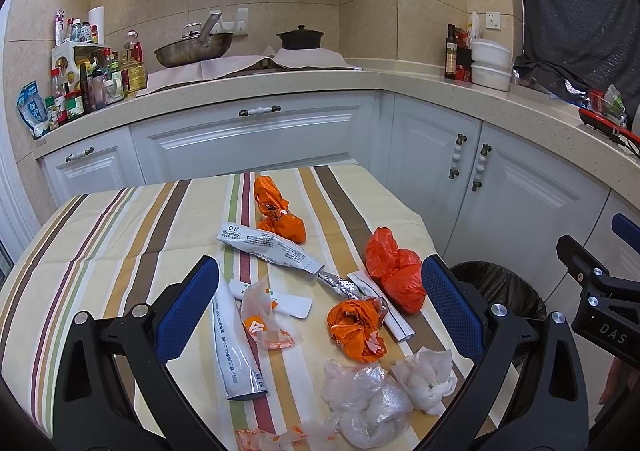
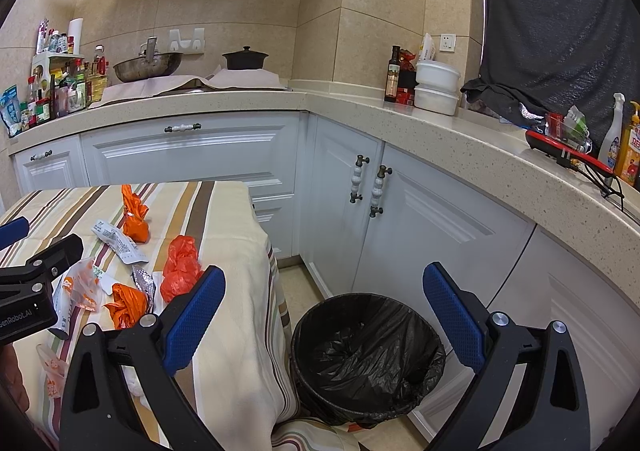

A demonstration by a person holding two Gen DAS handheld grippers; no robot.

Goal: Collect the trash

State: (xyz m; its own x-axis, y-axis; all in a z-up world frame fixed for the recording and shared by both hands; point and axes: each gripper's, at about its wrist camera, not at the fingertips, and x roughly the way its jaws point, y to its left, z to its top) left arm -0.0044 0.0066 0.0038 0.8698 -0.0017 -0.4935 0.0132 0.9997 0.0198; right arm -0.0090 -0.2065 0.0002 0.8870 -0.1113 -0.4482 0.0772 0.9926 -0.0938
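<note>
Trash lies on the striped tablecloth (image 1: 120, 235): two crumpled orange bags (image 1: 354, 325) (image 1: 278, 215), a red-orange bag (image 1: 394, 271), white printed wrappers (image 1: 268, 249) (image 1: 236, 347), a foil blister strip (image 1: 346, 285), clear plastic (image 1: 368, 403) and a tissue wad (image 1: 426, 377). My left gripper (image 1: 316, 307) is open and empty above this trash. My right gripper (image 2: 322, 311) is open and empty above the black-lined bin (image 2: 368, 355) on the floor right of the table. The bin shows in the left wrist view (image 1: 504, 287) too.
White cabinets (image 2: 420, 223) and an L-shaped counter (image 2: 440, 131) stand behind the table and bin. The counter holds bottles (image 1: 80, 87), a wok (image 1: 192, 49), a black pot (image 1: 300, 37) and white tubs (image 2: 436, 91). The table edge (image 2: 264, 251) lies next to the bin.
</note>
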